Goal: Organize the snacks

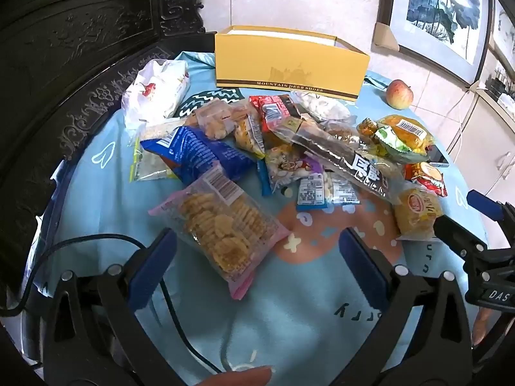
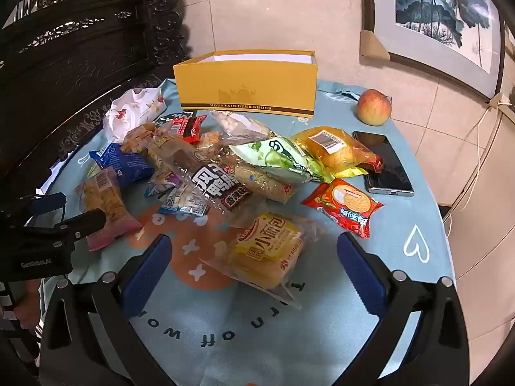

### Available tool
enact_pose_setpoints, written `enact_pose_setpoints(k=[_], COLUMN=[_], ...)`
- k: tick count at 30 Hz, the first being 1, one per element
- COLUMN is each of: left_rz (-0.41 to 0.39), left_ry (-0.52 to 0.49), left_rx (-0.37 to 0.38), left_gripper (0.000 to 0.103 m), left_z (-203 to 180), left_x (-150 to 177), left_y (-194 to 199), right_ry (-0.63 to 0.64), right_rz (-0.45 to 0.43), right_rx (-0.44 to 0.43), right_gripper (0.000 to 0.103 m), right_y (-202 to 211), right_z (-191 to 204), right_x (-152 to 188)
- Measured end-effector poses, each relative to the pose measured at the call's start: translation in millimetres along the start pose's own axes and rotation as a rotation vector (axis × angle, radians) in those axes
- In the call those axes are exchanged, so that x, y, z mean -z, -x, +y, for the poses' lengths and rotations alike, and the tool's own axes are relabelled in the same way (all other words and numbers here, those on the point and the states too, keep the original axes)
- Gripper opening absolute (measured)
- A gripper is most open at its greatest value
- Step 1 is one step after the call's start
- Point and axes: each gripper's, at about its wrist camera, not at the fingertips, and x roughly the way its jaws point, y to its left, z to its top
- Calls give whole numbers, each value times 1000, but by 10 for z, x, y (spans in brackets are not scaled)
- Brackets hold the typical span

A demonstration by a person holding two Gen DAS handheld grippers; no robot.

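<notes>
A heap of snack packets lies on a round table with a light blue cloth. An open yellow shoe box stands at the far side; it also shows in the right wrist view. My left gripper is open and empty, its fingers either side of a pink-edged bag of waffle crackers. My right gripper is open and empty, its fingers either side of a yellow small-bread packet. A red biscuit packet lies to the right of it.
A red-yellow apple and a dark phone lie at the table's right. A white plastic bag sits at the far left. Dark carved wooden furniture borders the left. Framed paintings lean on the tiled wall.
</notes>
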Motion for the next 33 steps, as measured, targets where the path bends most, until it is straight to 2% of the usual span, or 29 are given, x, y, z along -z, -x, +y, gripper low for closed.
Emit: enact_pose_setpoints(k=[9,11,18,33], left_rz=[62,37,51,42], left_ry=[17,30,49,45], left_rx=[-11,11,8,-5], left_gripper=[101,101,101,101], left_z=[-105,24,83,35], left_x=[-98,-29,-70,13], left_y=[-131,-37,-20,-55], right_ry=[-4,-8,-33,-51], right_rz=[3,5,3,17], right_rx=[-7,-9,-2,2], right_gripper=[102,102,102,102], right_y=[-15,-12,-13,-33], right_z=[6,2,-9,10], right_x=[6,3,5,17])
